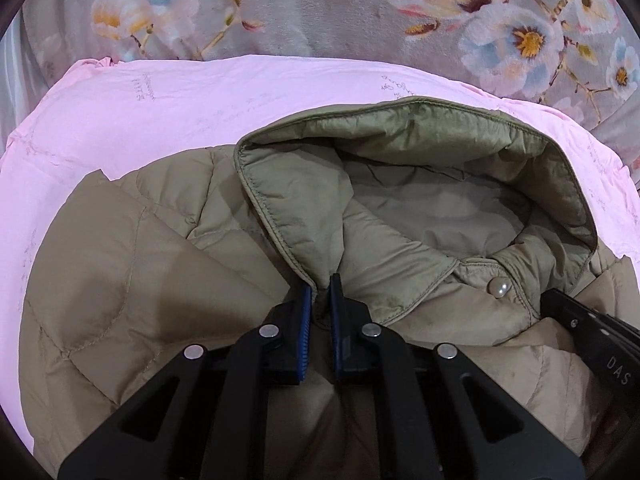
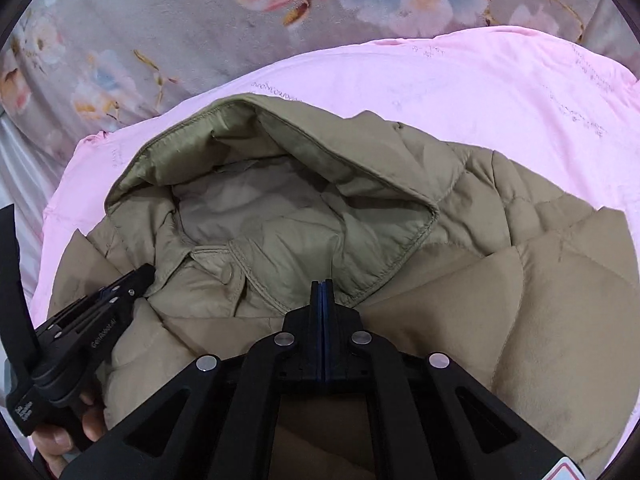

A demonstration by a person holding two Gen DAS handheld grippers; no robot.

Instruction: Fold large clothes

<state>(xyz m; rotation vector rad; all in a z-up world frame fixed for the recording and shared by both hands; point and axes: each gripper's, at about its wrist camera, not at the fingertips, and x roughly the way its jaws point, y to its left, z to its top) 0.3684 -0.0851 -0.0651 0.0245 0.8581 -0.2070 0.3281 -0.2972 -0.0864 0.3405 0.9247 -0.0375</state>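
Jacket [image 1: 168, 248], a quilted khaki puffer with an olive hood [image 1: 404, 168], lies spread on a pink sheet [image 1: 168, 96], which in turn lies over a grey blanket printed with pale flowers [image 1: 320, 4]. Its hood points away from both cameras, open side up, so the lighter lining shows inside the stitched rim. A pearly snap button [image 1: 499, 289] sits on the collar band just below the hood opening. In the left wrist view, the left tool [image 1: 320, 288] points down at the neckline where the hood's near corner meets the collar; its blue-padded fingers [image 1: 306, 312] are nearly together, and a thin fold of olive fabric runs into the narrow slit between them, so it grips the jacket at the hood's base. In the right wrist view, the right tool [image 2: 322, 285] has its blue pads pressed flat together with no gap showing; its tips rest against the fabric at the opposite corner of the hood, but whether any cloth is actually pinched between them cannot be told. Each view also catches the other tool at its edge, close beside the collar, and the right wrist view shows part of the person's hand [image 2: 66, 438] wrapped around the left tool's handle at the lower left.
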